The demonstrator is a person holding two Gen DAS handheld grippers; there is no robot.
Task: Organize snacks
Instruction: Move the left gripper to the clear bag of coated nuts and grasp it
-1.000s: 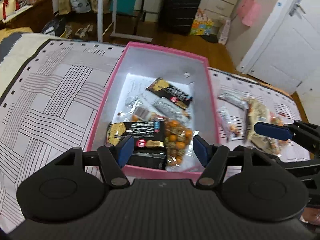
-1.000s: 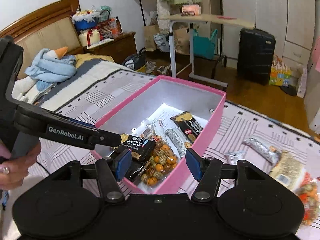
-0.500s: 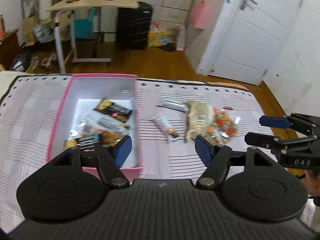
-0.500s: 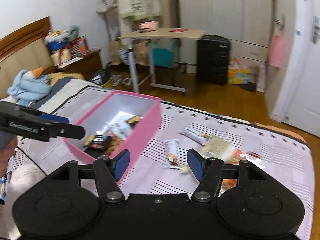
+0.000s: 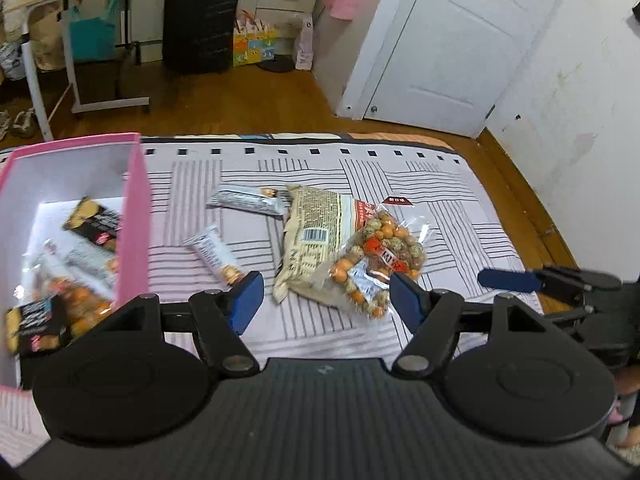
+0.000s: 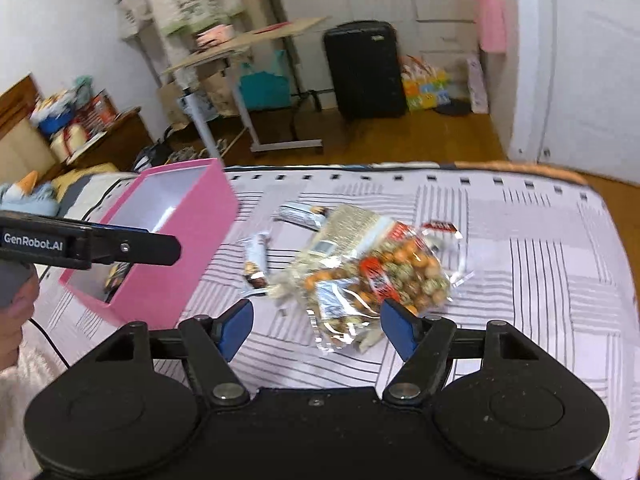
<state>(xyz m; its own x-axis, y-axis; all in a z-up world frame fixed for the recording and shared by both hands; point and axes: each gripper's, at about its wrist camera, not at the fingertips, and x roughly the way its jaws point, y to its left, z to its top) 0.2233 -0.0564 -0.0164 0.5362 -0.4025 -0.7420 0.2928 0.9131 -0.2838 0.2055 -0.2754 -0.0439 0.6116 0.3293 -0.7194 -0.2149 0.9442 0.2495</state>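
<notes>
A fresh pick-up is judged to be in hand: four crinkly foil and film snack packets (image 5: 340, 248) lie loose on the striped bed cover (image 5: 460, 216), beside the rigid pink box (image 5: 134, 216). The left gripper (image 5: 326, 300) is held apart, empty; the right gripper (image 6: 316, 326), likewise empty, is opening. A descent onto one packet is called for.

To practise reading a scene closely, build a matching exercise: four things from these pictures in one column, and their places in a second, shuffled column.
Things
1. clear bag of orange and green coated nuts
2. beige printed packet with a barcode
3. black and gold wrapped snack
4. black hard-shell suitcase

Places
A. inside the pink cardboard box
B. standing on the wooden floor
C. lying partly on top of another packet
D. on the striped bedspread, partly under a bag

Pairs: 1-C, 2-D, 3-A, 4-B
</notes>
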